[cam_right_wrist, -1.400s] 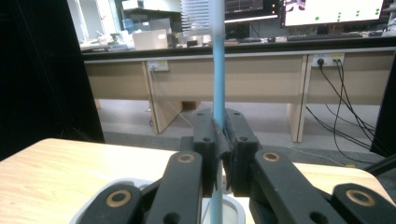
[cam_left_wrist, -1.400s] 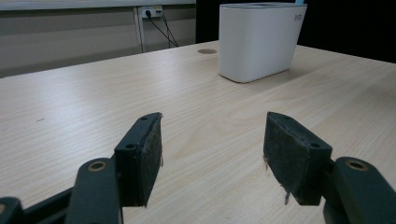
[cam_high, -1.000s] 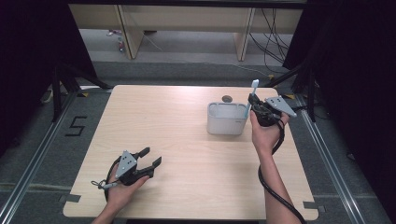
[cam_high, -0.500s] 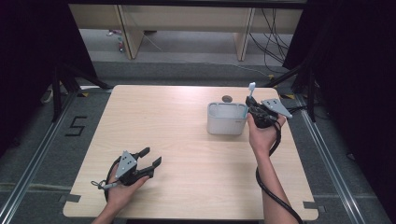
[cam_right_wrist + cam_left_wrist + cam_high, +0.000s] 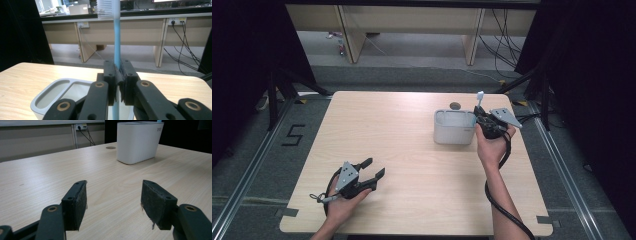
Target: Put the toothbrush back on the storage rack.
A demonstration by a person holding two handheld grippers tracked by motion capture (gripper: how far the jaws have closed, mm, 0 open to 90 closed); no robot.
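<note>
Left tongs [image 5: 373, 170] — held in the person's left hand [image 5: 343, 204] near the front left of the tabletop [image 5: 392, 125], lying low over the wood. In the left gripper view the two black pads [image 5: 77, 203] stand wide apart with bare wood between them; nothing is gripped. A cable loops from the body back toward the front edge.

Tabletop — pale wood grain, rectangular, with a small round hole [image 5: 455, 106] near the far edge, just behind the holder.

Holder [image 5: 454, 127] — white, oblong, rounded corners, ribbed sides, standing upright right of centre toward the far edge. The right gripper view shows it open at the top and split into compartments, one of them directly below the tongs. Well apart from the left tongs.

Toothbrush [image 5: 117, 40] — light blue handle, white bristle head at the top, held upright. Its lower end hangs over the right end of the holder; whether it touches the rim or the inside cannot be told. In the high view its head [image 5: 480, 94] rises above the holder's far right corner.

Right tongs [image 5: 479, 116] — in the right hand [image 5: 492, 145], just beside the holder's right end, pads clamped tight on the toothbrush handle partway down its length. A thick black cable runs along the forearm to the front edge.
</note>
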